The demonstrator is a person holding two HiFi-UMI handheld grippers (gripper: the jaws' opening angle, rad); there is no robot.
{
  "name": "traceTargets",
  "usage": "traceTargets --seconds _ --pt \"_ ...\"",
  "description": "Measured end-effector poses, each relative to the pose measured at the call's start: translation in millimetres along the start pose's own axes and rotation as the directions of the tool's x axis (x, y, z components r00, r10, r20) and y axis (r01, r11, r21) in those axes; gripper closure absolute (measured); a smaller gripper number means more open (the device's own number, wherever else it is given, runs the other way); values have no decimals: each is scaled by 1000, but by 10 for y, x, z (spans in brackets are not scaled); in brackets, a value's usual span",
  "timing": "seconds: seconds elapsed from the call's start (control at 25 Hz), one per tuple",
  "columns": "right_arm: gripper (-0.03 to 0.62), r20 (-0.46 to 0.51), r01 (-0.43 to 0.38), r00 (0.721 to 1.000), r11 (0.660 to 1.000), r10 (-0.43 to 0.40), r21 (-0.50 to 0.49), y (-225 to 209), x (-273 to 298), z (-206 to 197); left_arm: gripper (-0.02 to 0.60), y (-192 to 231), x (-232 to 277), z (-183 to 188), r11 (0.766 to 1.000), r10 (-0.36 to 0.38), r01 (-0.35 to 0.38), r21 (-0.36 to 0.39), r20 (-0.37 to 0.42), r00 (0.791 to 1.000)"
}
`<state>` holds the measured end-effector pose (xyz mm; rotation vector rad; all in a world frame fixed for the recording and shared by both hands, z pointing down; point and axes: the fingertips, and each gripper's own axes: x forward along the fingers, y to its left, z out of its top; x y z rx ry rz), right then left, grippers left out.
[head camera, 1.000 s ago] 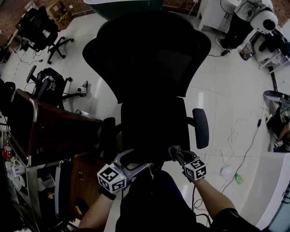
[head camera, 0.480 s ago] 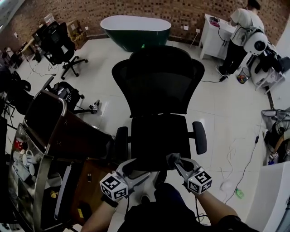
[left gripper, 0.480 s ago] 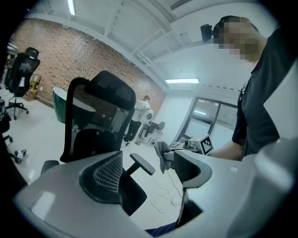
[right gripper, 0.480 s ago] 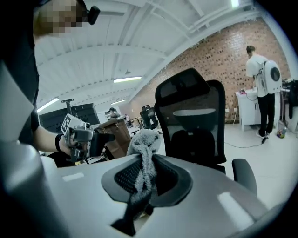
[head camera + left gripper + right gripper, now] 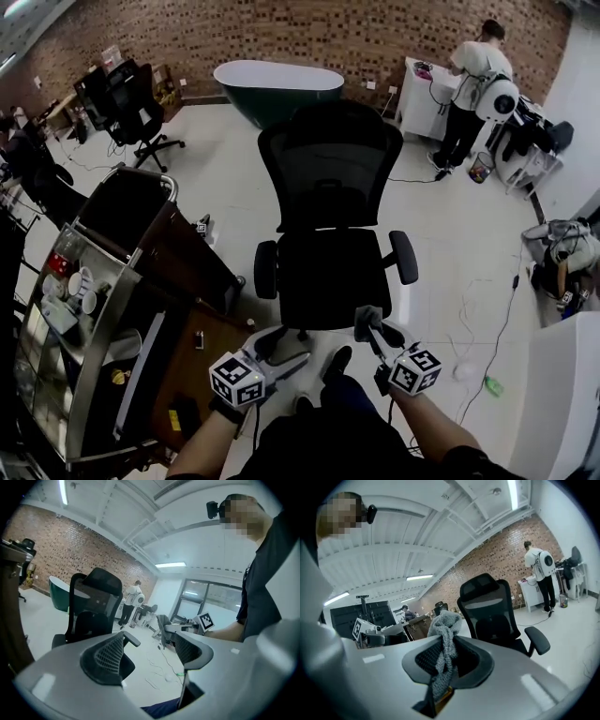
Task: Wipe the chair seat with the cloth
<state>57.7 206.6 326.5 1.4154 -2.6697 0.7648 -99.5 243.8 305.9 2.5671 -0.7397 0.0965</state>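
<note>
Broadly, the pale glossy tiled floor (image 5: 225, 197) spreads under everything, with a dark green oval bathtub (image 5: 277, 86) against the far brick wall. At the centre of the head view stands the black mesh-backed office chair (image 5: 330, 178) on its wheeled base, backrest away from the person and armrests out to either side. Its black padded chair seat (image 5: 323, 277) is bare and faces the two grippers, which hang in the air just short of its front edge. The left gripper (image 5: 281, 345) has its jaws spread wide with only floor showing between them (image 5: 150, 649). The right gripper (image 5: 373, 330) has its jaws pinched together (image 5: 443, 660) on a grey, fuzzy, crumpled cloth (image 5: 444, 627), whose bunched end sticks up past the jaw tips. That cloth (image 5: 367, 319) sits near the seat's front right corner, clear of the seat.
</note>
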Motion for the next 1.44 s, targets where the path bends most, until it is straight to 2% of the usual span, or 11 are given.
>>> traceTargets --seconds 0.16,0.44,0.8,1.08,1.44 --pt "545 16 1 1000 1000 0 -28 312 -408 22 210 -409 -259 -94 1000 -26 26 -10 7 1000" --pt "545 40 -12 999 997 15 -74 484 -924 78 212 -839 -359 -192 999 -32 32 -1 34 999" --pt "546 49 -60 997 992 66 -111 345 -1465 181 212 -1115 -215 -125 999 47 -47 -2 106 993" --pt "546 48 -82 995 990 87 -111 175 -1732 207 212 -1337 -110 -68 997 72 -75 20 125 990" --pt "546 52 -127 989 982 135 -139 199 -1820 347 212 -1540 -36 -2 995 78 -85 43 135 988"
